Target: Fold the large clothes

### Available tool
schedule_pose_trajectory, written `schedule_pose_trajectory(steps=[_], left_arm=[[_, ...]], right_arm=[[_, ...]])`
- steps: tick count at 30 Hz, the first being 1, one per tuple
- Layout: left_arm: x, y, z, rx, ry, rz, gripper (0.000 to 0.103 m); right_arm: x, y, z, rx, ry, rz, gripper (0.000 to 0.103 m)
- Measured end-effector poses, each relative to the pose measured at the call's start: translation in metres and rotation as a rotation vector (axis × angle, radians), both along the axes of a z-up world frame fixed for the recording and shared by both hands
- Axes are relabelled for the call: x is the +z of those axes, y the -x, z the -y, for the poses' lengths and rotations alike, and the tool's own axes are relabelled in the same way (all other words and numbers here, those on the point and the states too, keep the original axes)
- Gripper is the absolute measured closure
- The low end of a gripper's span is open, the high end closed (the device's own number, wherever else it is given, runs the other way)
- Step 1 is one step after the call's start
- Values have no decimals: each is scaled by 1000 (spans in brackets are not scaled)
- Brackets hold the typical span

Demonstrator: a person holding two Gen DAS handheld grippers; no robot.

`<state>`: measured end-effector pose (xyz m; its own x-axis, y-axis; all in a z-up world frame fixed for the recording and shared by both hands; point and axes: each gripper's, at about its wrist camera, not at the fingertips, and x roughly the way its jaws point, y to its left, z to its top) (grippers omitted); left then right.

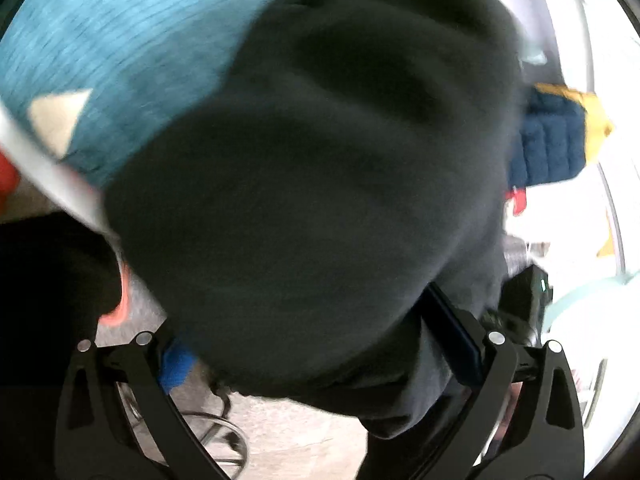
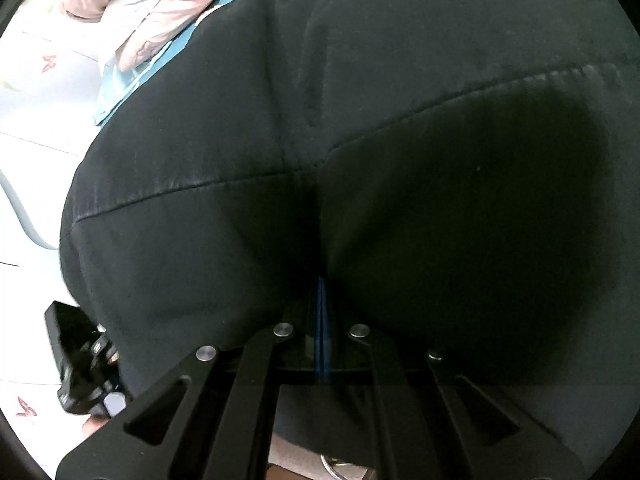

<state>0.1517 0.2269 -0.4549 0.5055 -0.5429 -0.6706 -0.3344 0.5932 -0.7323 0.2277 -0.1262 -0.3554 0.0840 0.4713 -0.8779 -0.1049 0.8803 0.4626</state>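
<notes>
A large black garment [image 1: 320, 180] fills most of both views and lies partly on a teal bed cover [image 1: 120, 40]. In the right wrist view, a seam crosses the black garment [image 2: 280, 120], and the cloth puckers into my right gripper [image 2: 322, 304]. Its blue pads are together, shut on a fold of the cloth. My left gripper [image 1: 316, 348] stands with its jaws wide apart. A blue pad shows on each finger, and the bulk of the garment drapes over and between them. Its fingertips are hidden under the cloth.
A dark blue quilted jacket with yellow lining [image 1: 552, 140] lies to the right on the bed. A pink and white duvet [image 2: 140, 12] is bunched at the far left. White surface with butterfly prints [image 2: 32, 120] is on the left. Bare floor [image 1: 288, 432] shows below.
</notes>
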Motion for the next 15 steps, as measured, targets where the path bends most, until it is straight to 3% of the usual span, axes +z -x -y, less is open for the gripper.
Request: schedule_pose_trajectory(steps=[5,11,15], left_arm=[[15,-6,10,-29,-17,31,5],[36,-13,25,-67,-17,82,6],[51,-21,32,-85,-40,98,6]], right_arm=[[6,0,9,-15,-50,4,103],[33,36,27,-48,-118,-10,100],[13,40,34,-87,-155,-31,103]])
